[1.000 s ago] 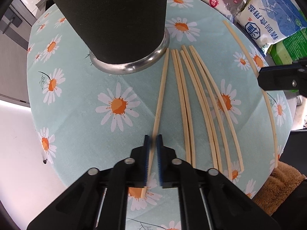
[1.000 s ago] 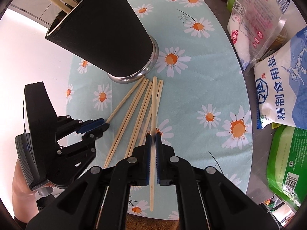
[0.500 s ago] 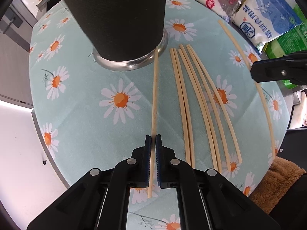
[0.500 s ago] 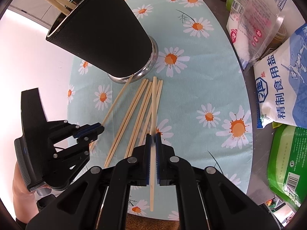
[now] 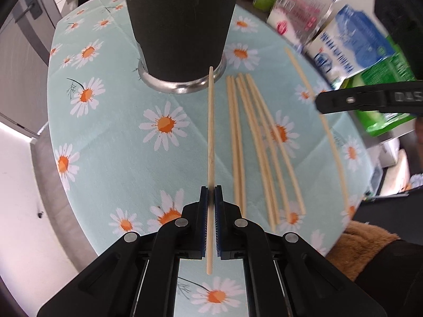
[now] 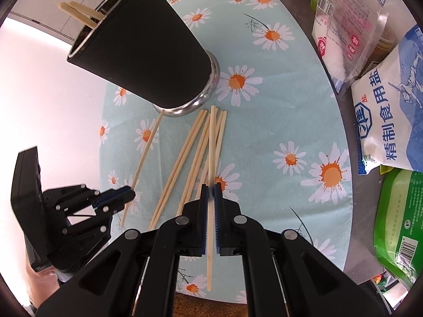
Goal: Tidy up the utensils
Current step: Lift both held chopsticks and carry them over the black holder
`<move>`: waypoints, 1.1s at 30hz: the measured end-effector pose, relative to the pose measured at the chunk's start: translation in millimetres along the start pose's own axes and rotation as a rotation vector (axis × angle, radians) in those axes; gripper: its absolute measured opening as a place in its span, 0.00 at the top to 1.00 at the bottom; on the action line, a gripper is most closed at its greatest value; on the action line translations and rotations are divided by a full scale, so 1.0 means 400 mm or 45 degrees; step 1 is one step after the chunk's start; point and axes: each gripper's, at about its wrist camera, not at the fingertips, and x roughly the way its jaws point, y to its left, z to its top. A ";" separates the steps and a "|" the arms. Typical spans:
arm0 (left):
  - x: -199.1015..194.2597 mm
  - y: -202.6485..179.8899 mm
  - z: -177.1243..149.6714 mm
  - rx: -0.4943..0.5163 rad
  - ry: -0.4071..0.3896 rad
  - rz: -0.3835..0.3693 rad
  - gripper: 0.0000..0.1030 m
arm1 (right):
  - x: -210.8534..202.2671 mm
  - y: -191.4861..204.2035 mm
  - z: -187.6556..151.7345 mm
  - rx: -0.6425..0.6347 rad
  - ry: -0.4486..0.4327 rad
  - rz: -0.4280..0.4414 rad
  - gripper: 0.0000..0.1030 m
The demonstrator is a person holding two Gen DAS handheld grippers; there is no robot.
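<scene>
A black utensil cup [image 5: 182,26] with a steel base stands on the daisy cloth; in the right wrist view the cup [image 6: 142,50] holds two chopsticks [image 6: 79,13]. My left gripper [image 5: 211,192] is shut on one bamboo chopstick [image 5: 211,132], lifted off the cloth with its far tip near the cup's base. In the right wrist view the left gripper [image 6: 127,194] shows at the left with its chopstick [image 6: 148,150]. My right gripper [image 6: 210,190] is shut on another chopstick [image 6: 211,142], above several loose chopsticks [image 6: 185,163] lying on the cloth. These loose chopsticks [image 5: 253,137] lie right of the left gripper.
The daisy-print cloth [image 6: 277,100] covers a round table. Bags of salt [image 6: 391,111] and other packets [image 6: 341,18] crowd the right side, with a green bag [image 6: 399,216] near the front. A brown furry surface [image 5: 362,240] lies beyond the table's near edge.
My left gripper has risen with its chopstick, which has swung from slanted on the cloth to straight, its tip by the cup's base. The right gripper has stayed in place with its chopstick.
</scene>
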 end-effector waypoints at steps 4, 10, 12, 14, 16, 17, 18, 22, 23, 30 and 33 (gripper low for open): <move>-0.063 -0.007 -0.024 -0.043 -0.112 -0.078 0.96 | -0.008 0.001 -0.004 -0.004 0.002 0.102 0.95; -0.142 -0.028 -0.062 -0.081 -0.302 -0.183 0.96 | -0.038 0.017 -0.013 -0.066 -0.046 0.203 0.95; -0.158 -0.041 -0.058 -0.092 -0.370 -0.198 0.96 | -0.054 0.024 -0.016 -0.103 -0.066 0.256 0.95; -0.172 -0.049 -0.058 -0.104 -0.428 -0.211 0.96 | -0.072 0.028 -0.019 -0.131 -0.098 0.285 0.95; -0.191 -0.048 -0.055 -0.116 -0.481 -0.223 0.96 | -0.090 0.030 -0.019 -0.154 -0.123 0.318 0.95; -0.202 -0.046 -0.054 -0.124 -0.512 -0.232 0.96 | -0.103 0.034 -0.019 -0.174 -0.148 0.335 0.95; -0.212 -0.044 -0.051 -0.128 -0.540 -0.239 0.96 | -0.115 0.038 -0.020 -0.191 -0.170 0.345 0.95; -0.257 -0.043 -0.047 -0.131 -0.674 -0.261 0.96 | -0.167 0.060 -0.020 -0.268 -0.261 0.381 0.95; -0.274 -0.041 -0.048 -0.142 -0.729 -0.266 0.96 | -0.175 0.064 -0.018 -0.284 -0.283 0.384 0.95; -0.337 -0.026 -0.023 -0.183 -0.937 -0.265 0.96 | -0.267 0.110 0.001 -0.395 -0.482 0.377 0.95; -0.358 -0.018 -0.009 -0.187 -1.023 -0.255 0.96 | -0.307 0.127 0.012 -0.433 -0.564 0.390 0.95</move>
